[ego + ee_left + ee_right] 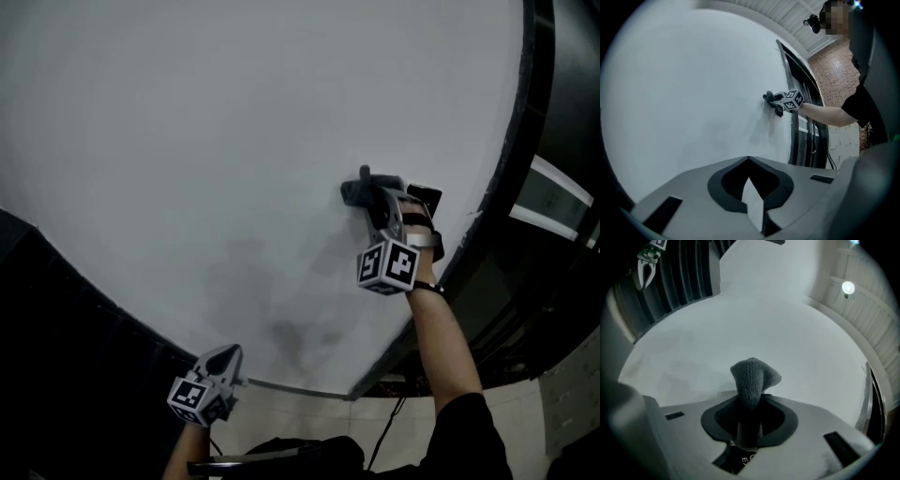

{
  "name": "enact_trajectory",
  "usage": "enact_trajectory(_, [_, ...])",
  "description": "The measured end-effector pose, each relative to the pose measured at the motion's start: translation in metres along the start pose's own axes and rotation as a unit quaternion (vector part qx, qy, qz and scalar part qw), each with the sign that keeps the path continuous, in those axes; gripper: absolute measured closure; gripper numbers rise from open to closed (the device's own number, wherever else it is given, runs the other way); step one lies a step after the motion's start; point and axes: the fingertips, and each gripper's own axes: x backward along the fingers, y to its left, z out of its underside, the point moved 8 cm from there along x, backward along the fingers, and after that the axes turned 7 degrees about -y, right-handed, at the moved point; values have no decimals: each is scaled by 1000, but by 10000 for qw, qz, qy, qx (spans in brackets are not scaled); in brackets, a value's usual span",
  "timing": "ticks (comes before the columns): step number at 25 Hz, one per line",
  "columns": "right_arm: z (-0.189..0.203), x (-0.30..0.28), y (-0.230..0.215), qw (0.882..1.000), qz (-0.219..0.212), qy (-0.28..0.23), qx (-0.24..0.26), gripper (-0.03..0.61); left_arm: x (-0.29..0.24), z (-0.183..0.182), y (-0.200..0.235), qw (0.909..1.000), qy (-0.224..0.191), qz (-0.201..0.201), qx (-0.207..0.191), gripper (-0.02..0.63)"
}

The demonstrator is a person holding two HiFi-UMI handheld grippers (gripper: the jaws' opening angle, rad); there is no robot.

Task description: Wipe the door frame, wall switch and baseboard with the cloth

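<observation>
A grey cloth (752, 376) sticks out of my right gripper (750, 401), which is shut on it, and its bunched end is pressed against the plain white wall (234, 141). In the head view the right gripper (368, 197) holds the cloth (356, 192) high on the wall, a little left of the dark door frame (511, 150). My left gripper (225, 357) hangs lower left near the wall's bottom edge, shut and holding nothing. The left gripper view shows its own jaws (749, 161) closed and the right gripper (780, 101) far off. No wall switch is in view.
A pale strip (291, 386) runs along the wall's lower edge above tiled floor (309, 417). Dark panels (56, 347) lie left of the wall. Glass and black bars (553, 197) sit beyond the door frame. A cable (389, 422) trails near the person's arm (450, 337).
</observation>
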Motion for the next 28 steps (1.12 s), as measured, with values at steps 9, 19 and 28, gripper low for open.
enact_trajectory(9, [8, 2, 29, 9994, -303, 125, -106, 488, 3, 3, -2, 9999, 78, 78, -7, 623])
enact_trajectory(19, [16, 5, 47, 9982, -456, 188, -341, 488, 3, 4, -8, 9999, 121, 94, 11, 623])
enact_trajectory(28, [21, 6, 53, 9975, -608, 172, -310, 488, 5, 6, -10, 9999, 112, 45, 3, 623])
